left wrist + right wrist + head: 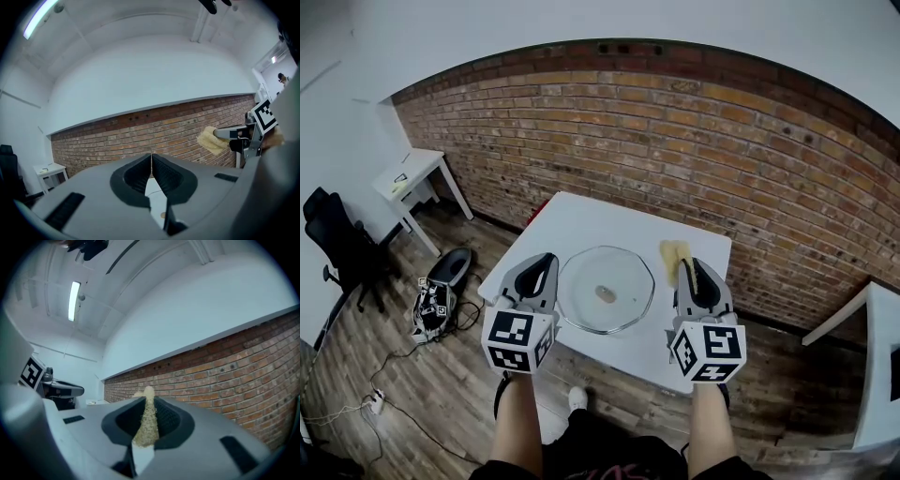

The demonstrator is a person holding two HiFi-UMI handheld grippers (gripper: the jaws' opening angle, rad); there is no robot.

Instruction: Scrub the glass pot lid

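You are facing a red brick wall that is running across the whole room, with a plain white wall rising above it. A white desk is standing near the bricks in front of you. A dark wood floor is spreading underneath, with cables trailing over it at your left. There a small white table and a black chair are standing, and another white table is showing at your right. A strip light is glowing overhead.
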